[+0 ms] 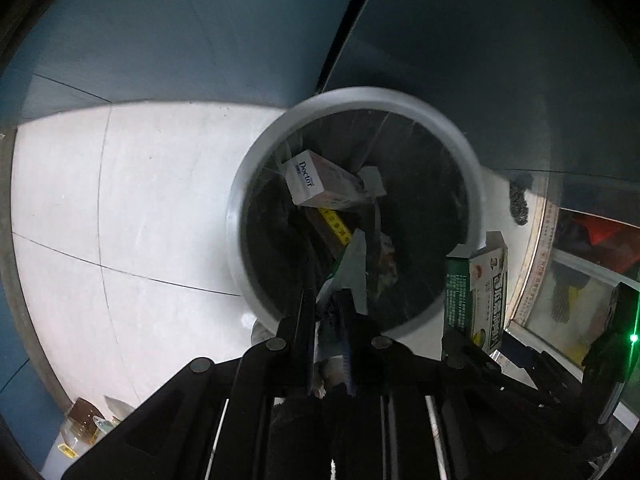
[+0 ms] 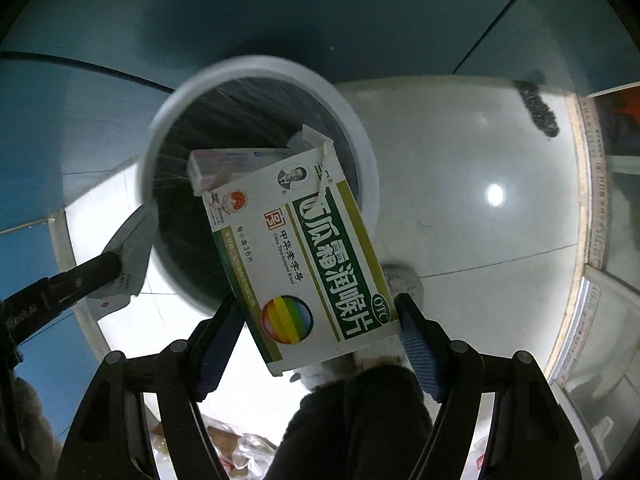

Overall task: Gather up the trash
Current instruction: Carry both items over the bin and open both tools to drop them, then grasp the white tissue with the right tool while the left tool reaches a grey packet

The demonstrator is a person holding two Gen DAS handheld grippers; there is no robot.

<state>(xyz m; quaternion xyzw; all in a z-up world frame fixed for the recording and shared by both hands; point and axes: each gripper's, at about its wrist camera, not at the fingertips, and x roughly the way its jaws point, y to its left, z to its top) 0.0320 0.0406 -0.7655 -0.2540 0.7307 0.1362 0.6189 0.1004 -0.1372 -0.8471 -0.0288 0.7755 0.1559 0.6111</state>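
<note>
The trash bin (image 1: 356, 208) lay directly ahead of and below both grippers, its round mouth facing up toward us and already holding a white carton (image 1: 320, 184) and other scraps.

We held the right gripper (image 2: 320, 316) closed on a green-and-white medicine box (image 2: 304, 256), the pads bearing on its two long edges near the close end. The box's long axis ran forward from the jaws, canted slightly left, so that its open far end projected over the near rim of the bin (image 2: 260, 168) while the gripped end stood short of the rim.

We held the left gripper (image 1: 330, 312) pinched on a flat grey wrapper (image 1: 352, 268), whose long axis pointed ahead along the fingers and reached over the near rim into the mouth.

We judged the left gripper the nearer, its load already above the opening. The right would need a short advance before release. Both wrists were pitched steeply downward, side by side, the right one just beside the left.
</note>
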